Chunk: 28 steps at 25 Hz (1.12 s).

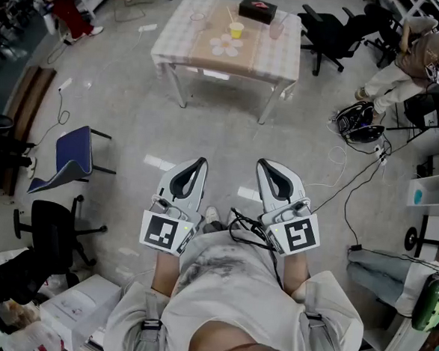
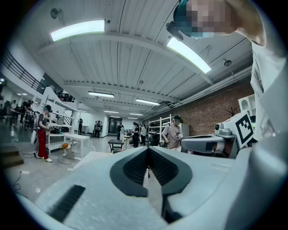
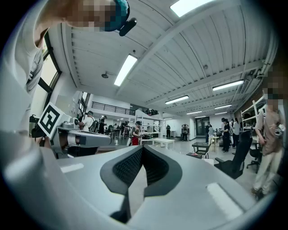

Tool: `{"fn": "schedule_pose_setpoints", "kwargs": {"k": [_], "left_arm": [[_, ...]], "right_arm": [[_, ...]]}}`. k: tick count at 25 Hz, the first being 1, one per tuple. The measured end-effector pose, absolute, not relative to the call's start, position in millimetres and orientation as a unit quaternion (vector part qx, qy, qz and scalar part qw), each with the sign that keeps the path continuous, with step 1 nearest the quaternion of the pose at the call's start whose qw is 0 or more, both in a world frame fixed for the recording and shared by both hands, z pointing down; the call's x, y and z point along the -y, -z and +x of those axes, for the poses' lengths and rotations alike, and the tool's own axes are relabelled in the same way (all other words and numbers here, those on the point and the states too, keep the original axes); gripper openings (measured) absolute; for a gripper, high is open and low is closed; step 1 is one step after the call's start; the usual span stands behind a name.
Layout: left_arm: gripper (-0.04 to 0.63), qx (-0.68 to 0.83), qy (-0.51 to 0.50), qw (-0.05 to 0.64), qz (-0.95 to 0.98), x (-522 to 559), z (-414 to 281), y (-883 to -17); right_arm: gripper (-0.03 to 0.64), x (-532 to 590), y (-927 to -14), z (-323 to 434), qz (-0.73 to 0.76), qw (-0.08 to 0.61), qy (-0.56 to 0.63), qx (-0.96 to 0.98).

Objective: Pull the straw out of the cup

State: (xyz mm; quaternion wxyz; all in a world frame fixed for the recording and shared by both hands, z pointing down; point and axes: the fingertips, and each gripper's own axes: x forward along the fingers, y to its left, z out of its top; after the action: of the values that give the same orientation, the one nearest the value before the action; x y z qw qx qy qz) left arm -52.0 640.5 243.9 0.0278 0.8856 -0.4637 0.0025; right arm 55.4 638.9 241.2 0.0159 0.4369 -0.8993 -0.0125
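The cup [image 1: 236, 30] with its straw [image 1: 231, 16] stands near the middle of the table [image 1: 176, 52], a little toward the far edge. It is straight ahead of both grippers and well apart from them across open floor, and the straw pokes up out of it, too small to judge its lean. Neither hand looks nearer: the left gripper [image 1: 198, 163] and right gripper [image 1: 264, 165] sit side by side at the chest, pointing level at the table, each with jaws clenched together on nothing.
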Motion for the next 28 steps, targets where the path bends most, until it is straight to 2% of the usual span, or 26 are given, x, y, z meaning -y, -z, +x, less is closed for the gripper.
{"fn": "schedule_pose_setpoints", "kwargs": {"k": [12,17,28], "left_arm": [[0.006,0.467,0.006,0.051,0.883,-626.9,-21.4,-249.7],[0.006,0.468,-0.012,0.031,0.883,-626.5,-1.3,-248.0],[0.006,0.473,-0.011,0.04,0.88,-584.4,-4.0,-256.3]], "right_arm": [[0.009,-626.1,-243.2,87.0,0.441,0.014,0.012,0.897],[0.009,-620.7,-244.4,99.7,0.436,0.013,0.009,0.9],[0.009,-577.4,-255.0,96.0,0.435,0.023,0.001,0.9]]}}
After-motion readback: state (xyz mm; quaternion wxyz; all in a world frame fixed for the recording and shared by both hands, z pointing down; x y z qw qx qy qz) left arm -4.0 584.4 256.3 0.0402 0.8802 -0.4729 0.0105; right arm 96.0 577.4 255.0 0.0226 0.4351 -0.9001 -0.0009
